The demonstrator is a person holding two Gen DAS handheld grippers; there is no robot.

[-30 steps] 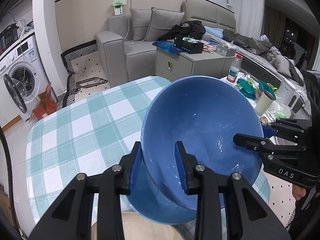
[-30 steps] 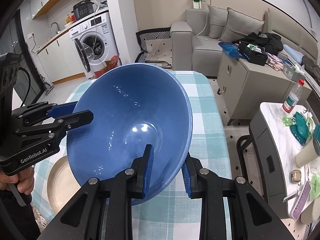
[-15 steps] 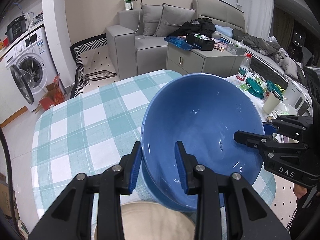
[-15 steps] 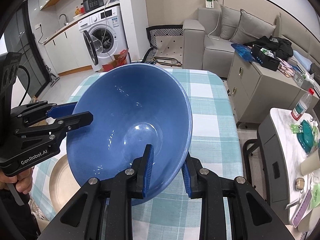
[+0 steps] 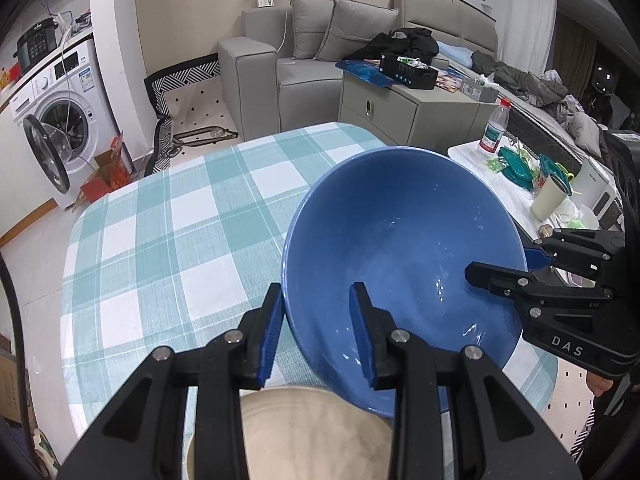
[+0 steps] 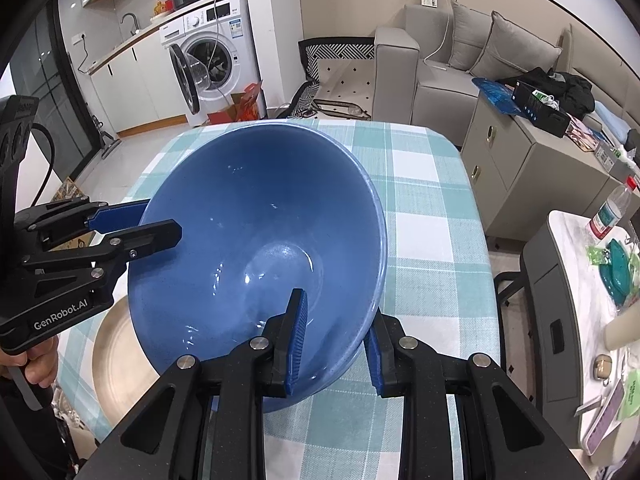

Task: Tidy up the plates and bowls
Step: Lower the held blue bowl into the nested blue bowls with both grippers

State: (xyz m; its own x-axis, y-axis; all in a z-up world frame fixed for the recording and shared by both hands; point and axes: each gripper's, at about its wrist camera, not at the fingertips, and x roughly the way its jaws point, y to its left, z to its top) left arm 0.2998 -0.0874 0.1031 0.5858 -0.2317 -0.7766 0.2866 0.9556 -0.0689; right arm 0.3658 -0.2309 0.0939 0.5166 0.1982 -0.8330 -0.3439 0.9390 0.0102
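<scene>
While both grippers grip opposite sides of its rim, a large blue bowl (image 5: 404, 252) hangs tilted above a table covered in a teal and white checked tablecloth (image 5: 168, 240). Seen from the left wrist camera, the left gripper (image 5: 318, 334) pinches the bowl's near wall, one blue-padded finger outside and the other inside the bowl. At the right side of that view, the right gripper (image 5: 502, 266) reaches in from the side and clamps the opposite rim in the same way, one finger inside and one outside. The right wrist camera shows the mirror arrangement: the right gripper (image 6: 336, 340) straddles the near wall of the bowl, and the left gripper (image 6: 154, 222) holds the far left rim, with a person's hand (image 6: 38, 364) wrapped around its handle at the lower left edge. Below the bowl, at the near edge of the table, lies a beige plate (image 5: 304, 432), partly hidden by the bowl and the gripper fingers; whether the bowl touches it cannot be told. Behind the table stand a grey sofa (image 5: 280, 64) with cushions, a grey cabinet (image 5: 404, 108) and a white washing machine (image 5: 60, 120) with its round door swung open. A side table (image 5: 520, 188) to the right holds a water bottle (image 5: 494, 128) and a pale cup (image 5: 550, 198).
</scene>
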